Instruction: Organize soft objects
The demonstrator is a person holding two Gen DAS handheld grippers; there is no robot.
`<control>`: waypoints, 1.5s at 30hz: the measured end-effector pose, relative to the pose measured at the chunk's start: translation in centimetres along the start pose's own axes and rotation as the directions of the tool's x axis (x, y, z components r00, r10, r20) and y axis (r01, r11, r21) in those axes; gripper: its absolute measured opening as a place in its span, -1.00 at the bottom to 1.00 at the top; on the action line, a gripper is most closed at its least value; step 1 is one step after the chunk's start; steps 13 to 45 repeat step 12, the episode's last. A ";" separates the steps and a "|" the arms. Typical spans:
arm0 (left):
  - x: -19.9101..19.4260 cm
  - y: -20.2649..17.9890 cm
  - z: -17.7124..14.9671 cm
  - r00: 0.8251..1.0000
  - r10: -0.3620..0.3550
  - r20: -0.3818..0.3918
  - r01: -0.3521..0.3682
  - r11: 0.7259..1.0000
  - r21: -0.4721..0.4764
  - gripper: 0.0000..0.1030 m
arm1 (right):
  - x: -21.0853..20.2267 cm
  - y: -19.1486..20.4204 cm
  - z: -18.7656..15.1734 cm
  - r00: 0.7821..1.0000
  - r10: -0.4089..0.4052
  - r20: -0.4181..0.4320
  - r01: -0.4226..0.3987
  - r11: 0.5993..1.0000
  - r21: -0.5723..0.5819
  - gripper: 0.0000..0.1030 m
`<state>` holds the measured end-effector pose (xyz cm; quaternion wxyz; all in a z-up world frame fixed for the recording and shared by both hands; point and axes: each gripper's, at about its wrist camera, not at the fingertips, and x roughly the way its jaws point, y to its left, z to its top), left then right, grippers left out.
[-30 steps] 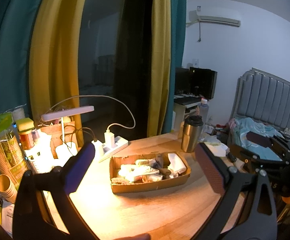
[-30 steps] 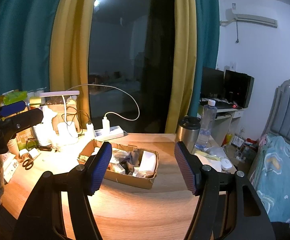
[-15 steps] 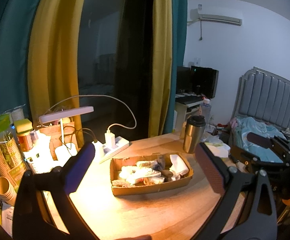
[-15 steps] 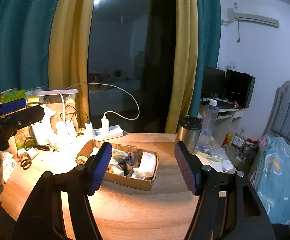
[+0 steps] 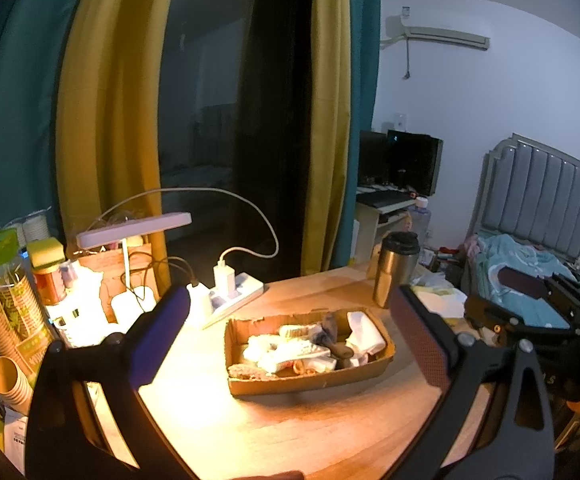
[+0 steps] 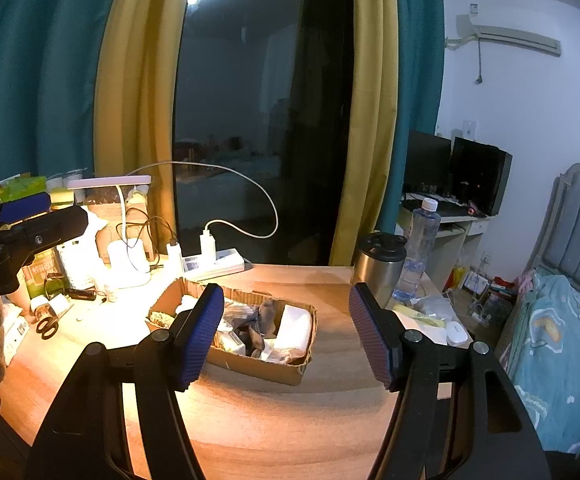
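Note:
A shallow cardboard box sits on the wooden table, filled with several soft items: white folded cloths, pale packets and a dark brown piece. It also shows in the right wrist view. My left gripper is open and empty, held above the table short of the box. My right gripper is open and empty, also short of the box and above it. The left gripper's fingers show at the left edge of the right wrist view.
A lit desk lamp, power strip with chargers, paper cups and jars crowd the left. A steel tumbler and water bottle stand at the right. Scissors lie left. A bed is right of the table.
Both grippers have drifted slightly; the box sits a little lower and nearer in the left wrist view. Both stay open and empty.

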<state>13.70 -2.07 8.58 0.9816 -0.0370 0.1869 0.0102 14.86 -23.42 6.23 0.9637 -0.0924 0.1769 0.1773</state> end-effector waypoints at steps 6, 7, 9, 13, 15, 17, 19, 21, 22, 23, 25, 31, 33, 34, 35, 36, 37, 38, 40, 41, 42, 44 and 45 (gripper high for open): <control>0.7 0.2 0.2 1.000 0.004 -0.003 -0.004 1.000 -0.005 0.96 | 0.6 -0.1 0.1 1.000 0.001 -0.009 -0.001 1.000 -0.003 0.33; 0.9 0.3 0.2 1.000 0.004 -0.005 -0.004 1.000 -0.006 0.96 | 0.9 0.0 0.2 1.000 0.002 -0.011 -0.002 1.000 -0.005 0.33; 1.2 0.3 0.2 1.000 0.006 -0.006 -0.006 1.000 -0.005 0.96 | 1.4 -0.2 0.2 1.000 0.004 -0.015 -0.004 1.000 -0.005 0.33; 1.9 0.3 0.3 1.000 0.012 -0.015 -0.013 1.000 -0.005 0.96 | 2.4 -0.6 0.1 1.000 0.004 -0.025 -0.004 1.000 -0.005 0.33; 1.9 0.3 0.3 1.000 0.012 -0.015 -0.013 1.000 -0.005 0.96 | 2.4 -0.6 0.1 1.000 0.004 -0.025 -0.004 1.000 -0.005 0.33; 1.9 0.3 0.3 1.000 0.012 -0.015 -0.013 1.000 -0.005 0.96 | 2.4 -0.6 0.1 1.000 0.004 -0.025 -0.004 1.000 -0.005 0.33; 1.9 0.3 0.3 1.000 0.012 -0.015 -0.013 1.000 -0.005 0.96 | 2.4 -0.6 0.1 1.000 0.004 -0.025 -0.004 1.000 -0.005 0.33; 1.9 0.3 0.3 1.000 0.012 -0.015 -0.013 1.000 -0.005 0.96 | 2.4 -0.6 0.1 1.000 0.004 -0.025 -0.004 1.000 -0.005 0.33; 1.9 0.3 0.3 1.000 0.012 -0.015 -0.013 1.000 -0.005 0.96 | 2.4 -0.6 0.1 1.000 0.004 -0.025 -0.004 1.000 -0.005 0.33; 1.9 0.3 0.3 1.000 0.012 -0.015 -0.013 1.000 -0.005 0.96 | 2.4 -0.6 0.1 1.000 0.004 -0.025 -0.004 1.000 -0.005 0.33; 1.9 0.3 0.3 1.000 0.012 -0.015 -0.013 1.000 -0.005 0.96 | 2.4 -0.6 0.1 1.000 0.004 -0.025 -0.004 1.000 -0.005 0.33; 1.9 0.3 0.3 1.000 0.012 -0.015 -0.013 1.000 -0.005 0.96 | 2.4 -0.6 0.1 1.000 0.004 -0.025 -0.004 1.000 -0.005 0.33; 1.9 0.3 0.3 1.000 0.012 -0.015 -0.013 1.000 -0.005 0.96 | 2.4 -0.6 0.1 1.000 0.004 -0.025 -0.004 1.000 -0.005 0.33; 1.9 0.3 0.3 1.000 0.012 -0.015 -0.013 1.000 -0.005 0.96 | 2.4 -0.6 0.1 1.000 0.004 -0.025 -0.004 1.000 -0.005 0.33; 1.9 0.3 0.3 1.000 0.012 -0.015 -0.013 1.000 -0.005 0.96 | 2.4 -0.6 0.1 1.000 0.004 -0.025 -0.004 1.000 -0.005 0.33; 1.9 0.3 0.3 1.000 0.012 -0.015 -0.013 1.000 -0.005 0.96 | 2.4 -0.6 0.1 1.000 0.004 -0.025 -0.004 1.000 -0.005 0.33; 1.9 0.3 0.3 1.000 0.012 -0.015 -0.013 1.000 -0.005 0.96 | 2.4 -0.6 0.1 1.000 0.004 -0.025 -0.004 1.000 -0.005 0.33; 1.9 0.3 0.3 1.000 0.012 -0.015 -0.013 1.000 -0.005 0.96 | 2.4 -0.6 0.1 1.000 0.004 -0.025 -0.004 1.000 -0.005 0.33; 1.9 0.3 0.3 1.000 0.012 -0.015 -0.013 1.000 -0.005 0.96 | 2.4 -0.6 0.1 1.000 0.004 -0.025 -0.004 1.000 -0.005 0.33; 1.9 0.3 0.3 1.000 0.012 -0.015 -0.013 1.000 -0.005 0.96 | 2.4 -0.6 0.1 1.000 0.004 -0.025 -0.004 1.000 -0.005 0.33; 1.9 0.3 0.3 1.000 0.012 -0.015 -0.013 1.000 -0.005 0.96 | 2.4 -0.6 0.1 1.000 0.004 -0.025 -0.004 1.000 -0.005 0.33; 1.9 0.3 0.3 1.000 0.012 -0.015 -0.013 1.000 -0.005 0.96 | 2.4 -0.6 0.1 1.000 0.004 -0.025 -0.004 1.000 -0.005 0.33; 1.9 0.3 0.3 1.000 0.012 -0.015 -0.013 1.000 -0.005 0.96 | 2.4 -0.6 0.1 1.000 0.004 -0.025 -0.004 1.000 -0.005 0.33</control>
